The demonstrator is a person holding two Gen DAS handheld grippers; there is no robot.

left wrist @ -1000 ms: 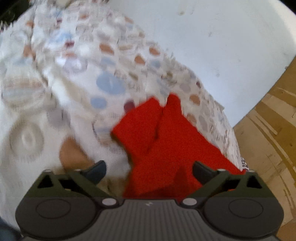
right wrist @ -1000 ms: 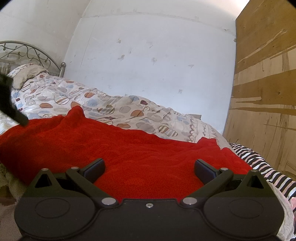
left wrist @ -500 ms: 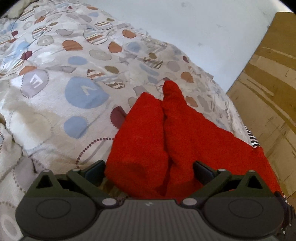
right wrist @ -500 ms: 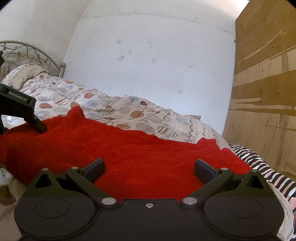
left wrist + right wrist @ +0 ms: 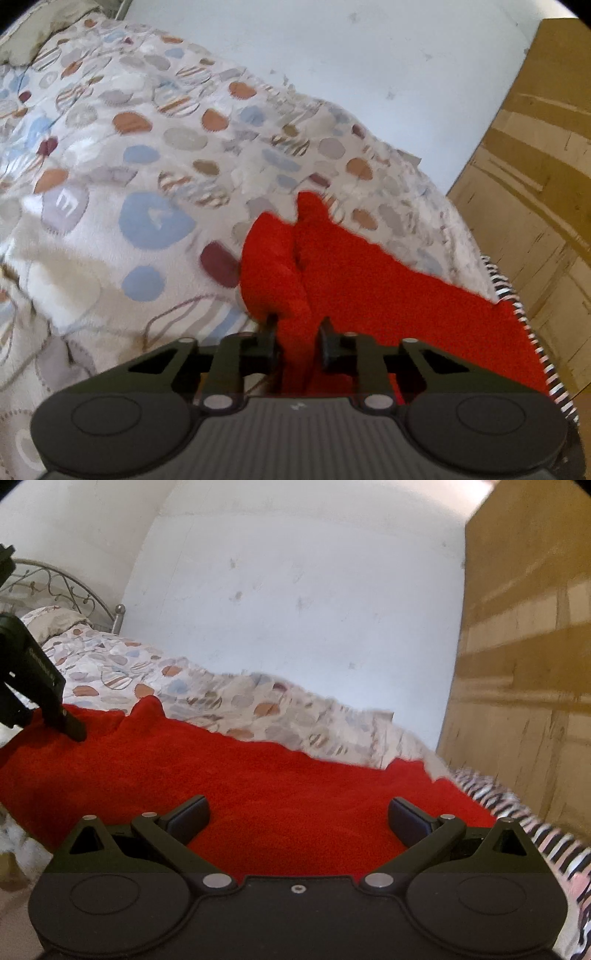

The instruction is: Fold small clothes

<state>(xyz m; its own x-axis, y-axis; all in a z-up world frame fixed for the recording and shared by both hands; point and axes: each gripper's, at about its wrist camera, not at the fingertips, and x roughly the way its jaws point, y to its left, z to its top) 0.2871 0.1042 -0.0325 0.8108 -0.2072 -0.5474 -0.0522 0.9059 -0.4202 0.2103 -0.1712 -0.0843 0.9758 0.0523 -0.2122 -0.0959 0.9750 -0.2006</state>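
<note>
Bedspread (image 5: 147, 155) bears red garment (image 5: 369, 288), left gripper (image 5: 298, 341) closing.

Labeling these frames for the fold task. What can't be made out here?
- Left wrist view: near edge of the red garment is hidden behind the left gripper, whose jaws are closing on a fold.
- Right wrist view: the garment's near edge is hidden by the right gripper; the striped cloth is motion-blurred.

free: quilt (image 5: 110, 155) bare, left | blocked: wooden panel (image 5: 524, 657) right
</note>
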